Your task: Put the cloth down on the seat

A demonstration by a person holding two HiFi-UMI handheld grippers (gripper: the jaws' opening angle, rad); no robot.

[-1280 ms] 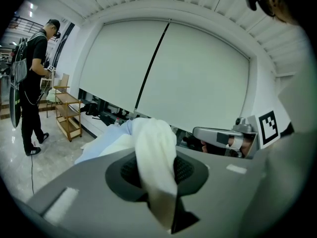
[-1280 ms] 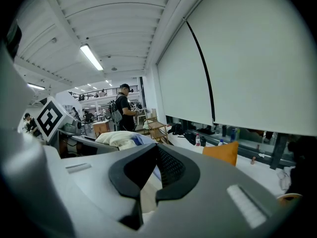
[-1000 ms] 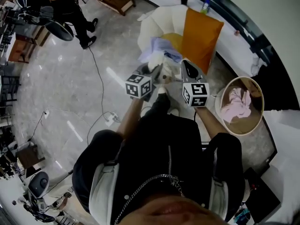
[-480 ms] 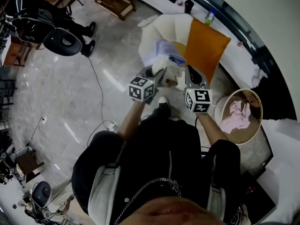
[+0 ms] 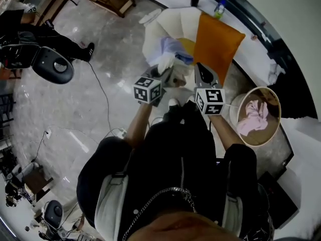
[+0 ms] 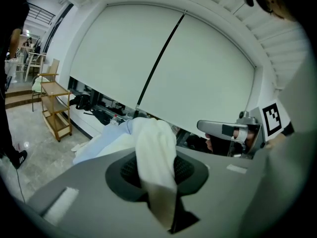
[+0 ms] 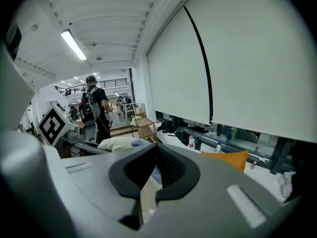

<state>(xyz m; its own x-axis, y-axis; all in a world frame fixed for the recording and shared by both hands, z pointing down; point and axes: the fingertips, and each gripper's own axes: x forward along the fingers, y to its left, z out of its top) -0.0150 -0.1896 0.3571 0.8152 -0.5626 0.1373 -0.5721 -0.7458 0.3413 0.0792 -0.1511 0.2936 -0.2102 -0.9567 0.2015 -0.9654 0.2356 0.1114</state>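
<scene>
My left gripper is shut on a white cloth, which hangs bunched between its pads. It hovers at the front edge of the white armchair seat. A pale blue cloth lies on that seat, in front of an orange cushion. My right gripper is a hand's width to the right of the left one. Its tips meet, with nothing between them. In the left gripper view the right gripper shows alongside.
A round basket with a pink cloth stands on the floor to the right of the chair. Bottles line the ledge behind it. A cable and a power strip lie on the marble floor at left, near a dark office chair.
Both grippers keep about the same place before the chair, the white cloth still in the left one. The person and office chair at upper left have slid further left in view.
</scene>
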